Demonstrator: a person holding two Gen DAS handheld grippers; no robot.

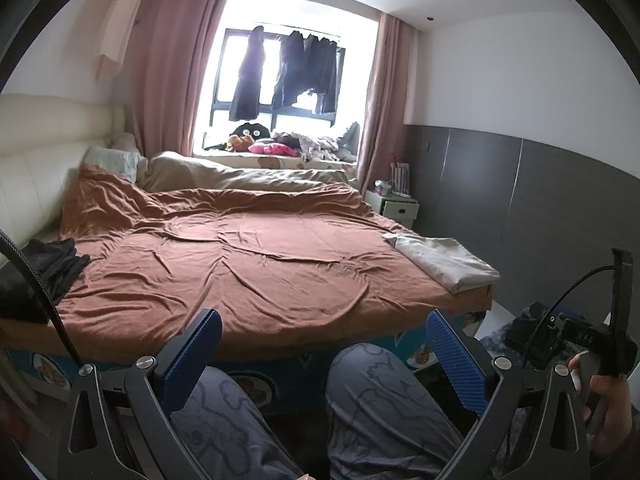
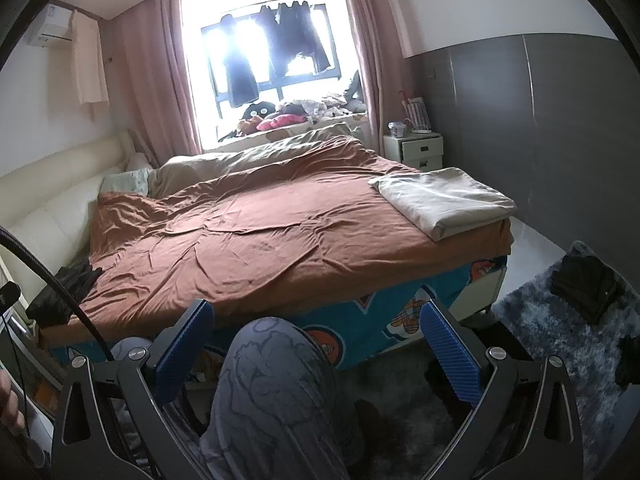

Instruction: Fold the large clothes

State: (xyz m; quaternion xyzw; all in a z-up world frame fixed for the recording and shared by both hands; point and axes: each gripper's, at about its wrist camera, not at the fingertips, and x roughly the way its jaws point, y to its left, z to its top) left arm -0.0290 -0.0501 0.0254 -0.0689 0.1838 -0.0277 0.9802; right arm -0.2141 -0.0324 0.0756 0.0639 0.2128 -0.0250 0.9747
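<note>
Operator's knees (image 1: 360,392) sat nearest, both the left gripper (image 1: 324,356) and right gripper (image 2: 316,344) with jaws apart and empty, the folded beige garment (image 2: 444,200) lying ahead-right at the bed (image 2: 260,240) corner, long axis running away, likely nearer the right.

Right gripper (image 2: 316,348) wide open over knee; folded beige cloth (image 2: 444,200) at bed's (image 2: 256,248) right corner.

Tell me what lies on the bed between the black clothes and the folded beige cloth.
Only the rumpled brown bedspread between black clothes and folded beige cloth; both views show it.
</note>
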